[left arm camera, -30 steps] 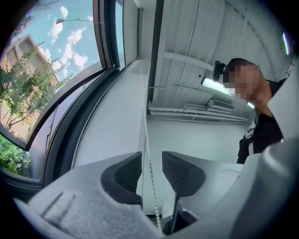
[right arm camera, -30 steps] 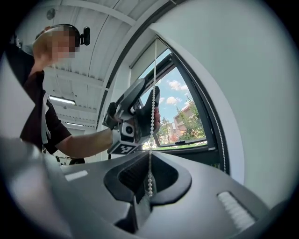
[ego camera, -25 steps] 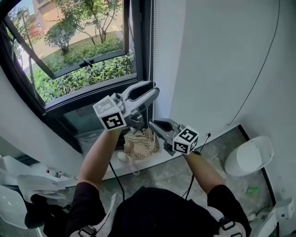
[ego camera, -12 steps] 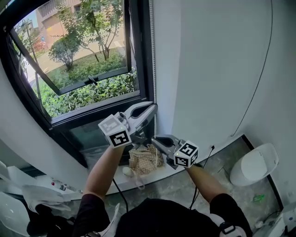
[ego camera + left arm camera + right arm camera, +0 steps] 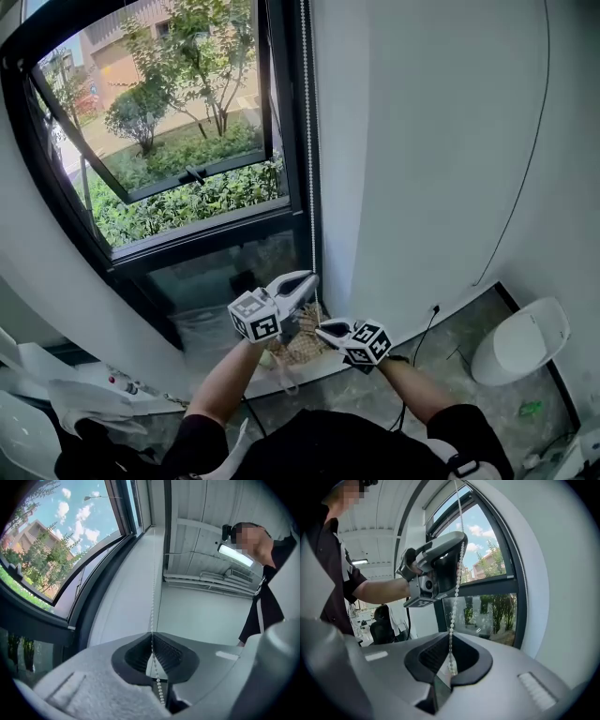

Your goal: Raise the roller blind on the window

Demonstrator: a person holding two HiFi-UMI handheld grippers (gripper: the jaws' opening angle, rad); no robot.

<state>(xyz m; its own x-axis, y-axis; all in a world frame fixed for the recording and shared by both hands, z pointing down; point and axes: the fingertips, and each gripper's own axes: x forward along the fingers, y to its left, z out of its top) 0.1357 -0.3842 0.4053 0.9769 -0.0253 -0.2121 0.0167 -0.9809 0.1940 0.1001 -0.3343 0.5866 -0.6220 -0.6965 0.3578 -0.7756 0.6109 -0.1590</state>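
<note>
A white bead chain (image 5: 309,169) hangs down the right side of the dark window frame (image 5: 281,141). My left gripper (image 5: 307,279) has just closed its jaws and is shut on the chain, which runs up from between its pads (image 5: 152,620). Just below and to the right, my right gripper (image 5: 322,327) is also shut on the chain (image 5: 457,573), with the beads pinched at its jaw tips (image 5: 451,656). In the right gripper view the left gripper (image 5: 457,541) sits directly above on the same chain. The blind itself is out of view.
A woven bag (image 5: 300,349) lies on the low sill under the grippers. The window sash (image 5: 187,173) is tilted open outward. A white wall carries a thin black cable (image 5: 525,169). A white bin (image 5: 520,342) stands on the floor at right, with clutter (image 5: 84,403) at lower left.
Both grippers have come down along the chain, from window-sill height to lower by the sill. The left jaws went from open to shut on the chain. The right jaws stayed shut.
</note>
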